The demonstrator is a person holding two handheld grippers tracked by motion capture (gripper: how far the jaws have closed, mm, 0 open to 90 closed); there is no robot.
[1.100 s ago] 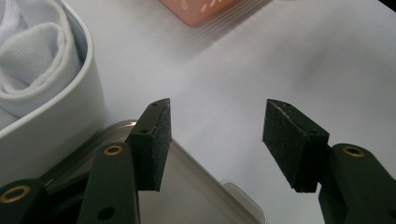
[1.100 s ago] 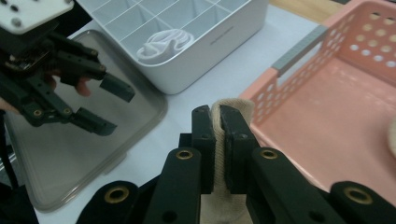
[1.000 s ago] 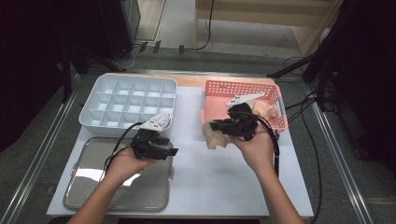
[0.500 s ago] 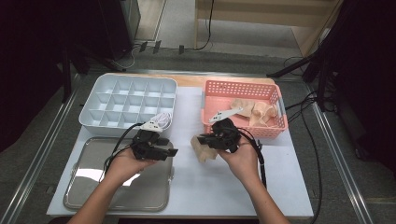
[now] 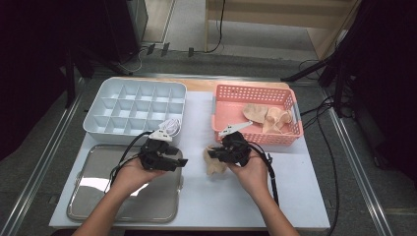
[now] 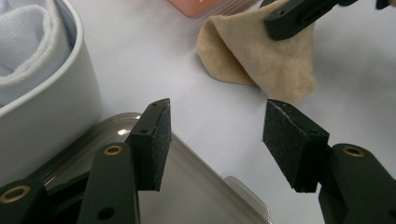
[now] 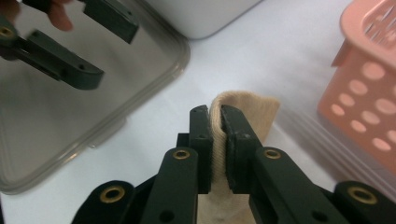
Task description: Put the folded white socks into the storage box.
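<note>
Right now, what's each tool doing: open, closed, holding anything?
Left tool: open, nothing between its jaws.
Right tool: jaws have just been opening a little, yet they pinch the beige cloth.

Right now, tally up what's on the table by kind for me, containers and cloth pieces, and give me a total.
Pink basket: 1
White divided box: 1
Metal tray: 1
Beige cloth held by the right gripper, its jaws just opening a little: 1
Beige cloths in the basket: a small heap, number unclear, counted as 1
White rolled cloth in the box: 1
Total: 6
</note>
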